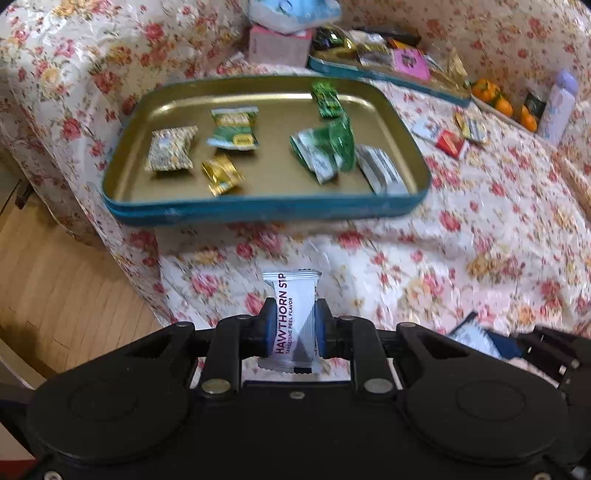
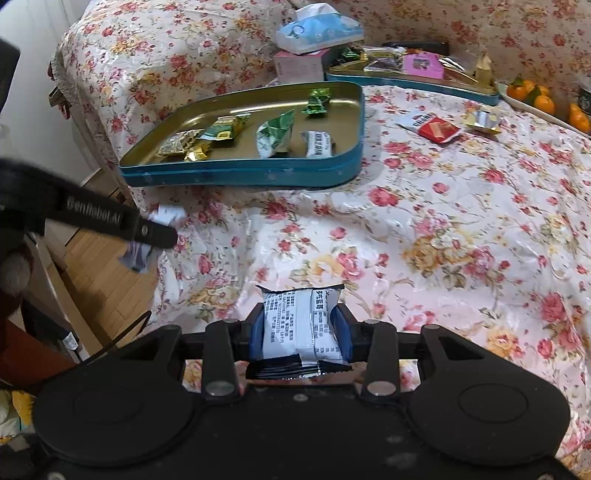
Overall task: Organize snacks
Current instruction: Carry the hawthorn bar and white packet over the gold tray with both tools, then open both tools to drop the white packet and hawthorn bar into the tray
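My left gripper [image 1: 291, 325] is shut on a white hawthorn strip packet [image 1: 293, 314], held above the floral cloth in front of the blue tin tray [image 1: 258, 212]. The tray holds several wrapped snacks, green [image 1: 327, 146], gold [image 1: 221, 173] and white [image 1: 380, 168]. My right gripper [image 2: 301, 325] is shut on a white snack packet with black ends [image 2: 301, 325], held over the cloth to the right of the left gripper [image 2: 155, 230]. The tray also shows in the right wrist view [image 2: 240, 173].
A second blue tray [image 2: 424, 85] full of snacks stands behind, next to a tissue pack [image 2: 317, 29] on a pink box. Loose red [image 2: 439, 129] and gold [image 2: 480, 122] packets lie on the cloth. Oranges [image 2: 543, 99] sit at the far right. Wooden floor [image 1: 55, 266] lies left.
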